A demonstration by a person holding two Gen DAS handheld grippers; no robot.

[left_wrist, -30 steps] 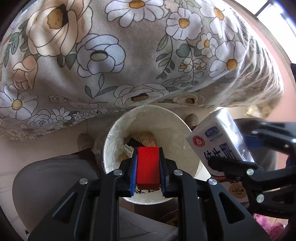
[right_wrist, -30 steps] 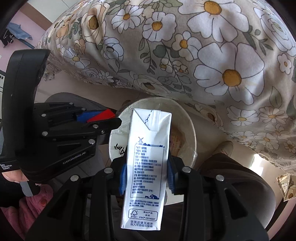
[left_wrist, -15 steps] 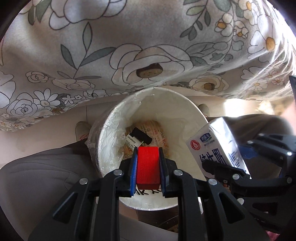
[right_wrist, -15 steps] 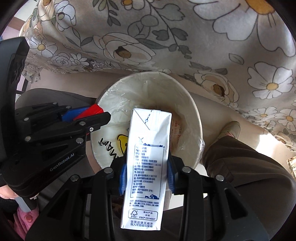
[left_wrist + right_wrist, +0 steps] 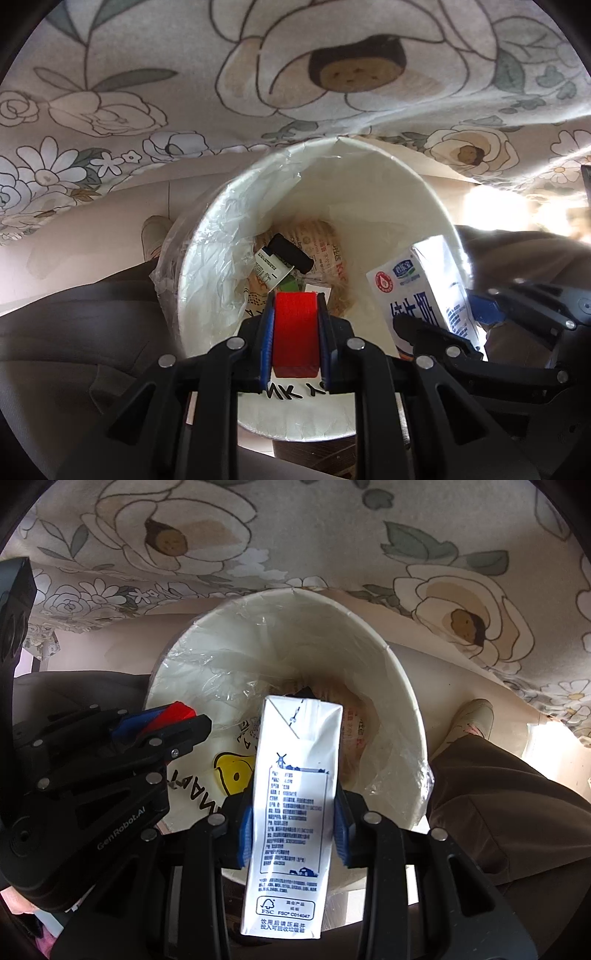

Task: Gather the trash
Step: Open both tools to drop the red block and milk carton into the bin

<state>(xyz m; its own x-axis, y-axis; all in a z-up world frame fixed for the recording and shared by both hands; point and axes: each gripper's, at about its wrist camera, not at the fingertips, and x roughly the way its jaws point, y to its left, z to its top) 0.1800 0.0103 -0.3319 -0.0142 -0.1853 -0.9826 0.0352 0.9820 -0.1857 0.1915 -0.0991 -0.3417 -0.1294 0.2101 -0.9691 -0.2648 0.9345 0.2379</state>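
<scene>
A white bin (image 5: 413,192) lined with clear plastic stands on the floor under a flowered cloth. Wrappers and a black piece lie at its bottom. My left gripper (image 5: 295,332) is shut on a red block (image 5: 295,325) right above the bin's near rim. My right gripper (image 5: 293,823) is shut on a white milk carton (image 5: 295,805), upright over the bin's mouth. In the left wrist view the carton (image 5: 421,291) shows at the right rim. In the right wrist view the left gripper (image 5: 162,723) with the red block (image 5: 177,710) hangs at the bin's (image 5: 402,686) left edge.
The flowered tablecloth (image 5: 258,74) overhangs the bin's far side closely. A person's trousered legs (image 5: 509,812) flank the bin on both sides, with a shoe (image 5: 476,716) on the pale floor. Something pink (image 5: 44,941) lies at the lower left.
Both grippers have come down toward the bin, each keeping its grip. The bin now looks much larger and the tablecloth fills the top of both views.
</scene>
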